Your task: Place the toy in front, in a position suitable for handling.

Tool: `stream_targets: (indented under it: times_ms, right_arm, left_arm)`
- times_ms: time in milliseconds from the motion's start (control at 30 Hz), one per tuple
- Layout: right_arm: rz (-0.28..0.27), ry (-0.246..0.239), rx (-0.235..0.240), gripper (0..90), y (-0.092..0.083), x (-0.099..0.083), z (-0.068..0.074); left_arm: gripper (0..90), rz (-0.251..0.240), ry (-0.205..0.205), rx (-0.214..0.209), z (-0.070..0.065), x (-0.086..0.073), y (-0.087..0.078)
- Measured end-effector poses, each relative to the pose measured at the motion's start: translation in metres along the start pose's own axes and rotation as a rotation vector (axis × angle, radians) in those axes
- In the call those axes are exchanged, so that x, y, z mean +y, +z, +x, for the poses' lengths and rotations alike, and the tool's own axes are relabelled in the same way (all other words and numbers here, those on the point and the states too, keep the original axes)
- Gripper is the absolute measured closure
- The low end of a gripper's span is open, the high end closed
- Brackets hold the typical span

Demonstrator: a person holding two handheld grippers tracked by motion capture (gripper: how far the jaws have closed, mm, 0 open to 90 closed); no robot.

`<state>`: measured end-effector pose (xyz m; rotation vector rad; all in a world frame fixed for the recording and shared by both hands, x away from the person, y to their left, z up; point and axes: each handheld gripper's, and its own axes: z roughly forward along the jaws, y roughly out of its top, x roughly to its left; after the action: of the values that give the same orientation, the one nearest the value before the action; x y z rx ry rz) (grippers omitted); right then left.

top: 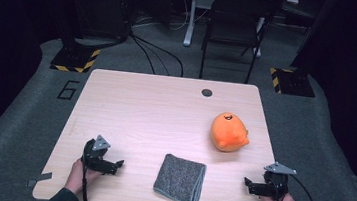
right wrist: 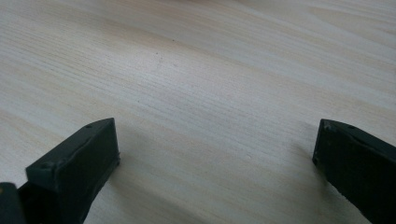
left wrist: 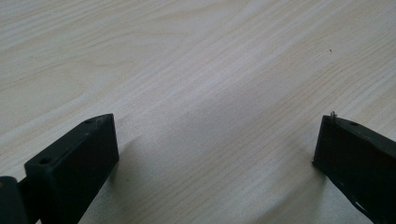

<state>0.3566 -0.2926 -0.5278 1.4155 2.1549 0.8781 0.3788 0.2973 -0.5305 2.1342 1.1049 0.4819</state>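
A folded grey cloth (top: 180, 178) lies near the front edge of the light wooden table (top: 155, 108), between my two grippers. An orange plush toy (top: 229, 132) sits further back on the right. My left gripper (top: 118, 166) rests low at the front left, pointing right toward the cloth, its jaws wide apart over bare wood (left wrist: 215, 126). At the front right my right gripper (top: 248, 184) points left toward the cloth, open too, with nothing but tabletop (right wrist: 215, 126) between its jaws. A hand holds each gripper from below.
A small dark round hole (top: 207, 92) is set near the table's far edge. Beyond the table stand a black chair (top: 235, 23) and floor stands with yellow-black striped bases (top: 75, 59); cables run across the grey floor.
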Motion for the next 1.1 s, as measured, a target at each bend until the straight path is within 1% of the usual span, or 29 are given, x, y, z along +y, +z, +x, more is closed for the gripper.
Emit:
stream_targets:
  times_ms: [100,133,300,367,400,433,467,533,567,600,633,667,700,733,767,800,833,867,900,967,1033,1067,1100]
  right_arm:
    - [0.005,0.006,0.000,0.0,0.000,0.001,0.000]
    - [0.005,-0.002,0.002,0.0,0.000,0.001,0.000]
    - [0.012,-0.012,0.011,0.0,0.000,0.002,-0.001]
    - [0.030,-0.031,0.029,0.0,0.000,0.003,-0.002]
    - [0.025,-0.029,0.034,0.0,0.000,0.003,-0.002]
    - [0.036,-0.050,0.036,0.0,0.000,0.004,-0.002]
    - [0.037,-0.060,0.034,0.0,-0.001,0.006,-0.002]
    - [0.045,-0.059,0.039,0.0,-0.005,0.010,-0.001]
    - [0.037,-0.087,0.042,0.0,-0.008,0.012,-0.002]
    - [0.037,-0.085,0.049,0.0,-0.011,0.014,-0.001]
    - [0.034,-0.098,0.053,0.0,-0.013,0.017,-0.001]
    - [0.029,-0.099,0.053,0.0,-0.016,0.020,0.001]
    - [0.029,-0.099,0.053,0.0,-0.016,0.020,0.001]
    - [0.019,-0.123,0.051,0.0,-0.021,0.026,0.003]
    - [0.019,-0.123,0.051,0.0,-0.021,0.026,0.003]
    - [0.010,-0.134,0.066,0.4,-0.026,0.032,0.005]
    - [0.008,-0.137,0.063,0.4,-0.028,0.034,0.007]
    - [0.000,-0.148,0.070,0.4,-0.030,0.037,0.007]
    - [0.003,-0.161,0.076,0.4,-0.031,0.040,0.008]
    - [-0.005,-0.161,0.077,0.3,-0.032,0.042,0.010]
    - [0.001,-0.178,0.084,0.0,-0.033,0.046,0.012]
    - [-0.006,-0.174,0.088,0.0,-0.033,0.049,0.013]
    - [0.000,-0.190,0.089,0.0,-0.033,0.052,0.013]
  left_arm:
    - [0.0,0.000,0.001,0.000,0.000,0.000,0.000]
    - [0.0,0.000,0.000,0.000,0.000,0.000,0.000]
    - [0.0,0.000,0.000,-0.004,0.000,0.000,0.000]
    - [0.0,0.000,0.005,-0.004,0.000,0.000,0.000]
    - [0.0,-0.002,0.003,-0.006,0.000,0.000,0.000]
    - [0.0,-0.002,0.003,-0.006,0.000,0.000,0.000]
    - [0.0,-0.003,0.002,-0.010,0.000,0.000,0.000]
    - [0.0,-0.004,0.001,-0.009,0.000,0.000,0.000]
    - [0.0,-0.003,0.003,-0.010,0.000,0.000,0.000]
    - [0.0,-0.003,0.002,-0.010,0.000,0.000,0.000]
    - [0.0,-0.003,0.001,-0.010,0.000,0.000,0.000]
    - [0.0,-0.003,0.002,-0.010,0.000,0.000,0.000]
    - [0.0,-0.003,0.002,-0.010,0.000,0.000,0.000]
    - [0.0,-0.003,0.002,-0.011,0.000,0.000,0.000]
    - [0.0,-0.003,0.002,-0.011,0.000,0.000,0.000]
    - [0.0,-0.003,0.002,-0.010,0.000,0.000,0.000]
    - [0.0,-0.003,0.002,-0.010,0.000,0.000,0.000]
    - [0.0,-0.003,0.002,-0.010,0.000,0.000,0.000]
    - [0.0,-0.003,0.002,-0.011,0.000,0.000,0.000]
    - [0.0,-0.005,0.005,-0.011,0.000,0.000,0.000]
    - [0.0,-0.004,0.007,-0.012,0.000,0.000,0.000]
    - [0.0,-0.004,0.008,-0.013,0.000,0.000,0.000]
    - [0.0,-0.004,0.007,-0.012,0.000,0.000,0.000]
